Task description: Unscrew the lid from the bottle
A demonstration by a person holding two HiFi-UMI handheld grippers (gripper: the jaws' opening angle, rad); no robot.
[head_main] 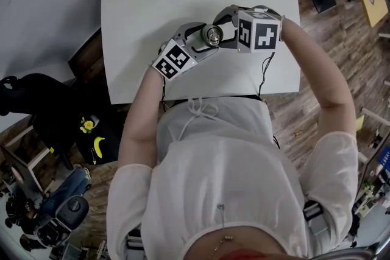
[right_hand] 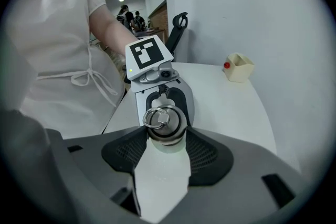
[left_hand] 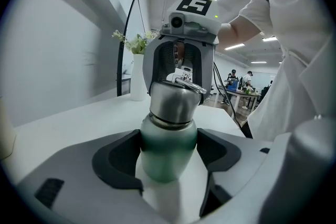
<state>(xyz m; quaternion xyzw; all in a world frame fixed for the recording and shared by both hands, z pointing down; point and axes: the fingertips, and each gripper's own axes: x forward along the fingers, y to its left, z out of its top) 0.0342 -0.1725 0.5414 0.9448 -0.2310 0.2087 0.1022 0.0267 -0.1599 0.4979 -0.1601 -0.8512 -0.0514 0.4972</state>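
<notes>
**A:** Where do our claws stand?

**B:** Our left claw point(left_hand: 169, 162) is clamped on the green body of the bottle point(left_hand: 167, 144), just under its shoulder. Our right claw point(right_hand: 167, 140) is closed at a middling width on the steel lid point(right_hand: 166, 127), with a pad on either side.

**A:** And the bottle itself?

**B:** It stands upright on the white counter point(head_main: 146, 3), so its long axis runs straight up. The right claw comes down steeply over its top, almost along that axis. The left meets it from the side, across the axis.

**A:** So the turn is the right claw's?

**B:** We judge so. It sits over the lid, with the ring point(right_hand: 155, 117) on top facing it, and the left only has to brace.

**A:** Any writing?

**B:** None we can read on the bottle. The claws' cubes point(head_main: 259, 32) carry only black-and-white square markers.
</notes>
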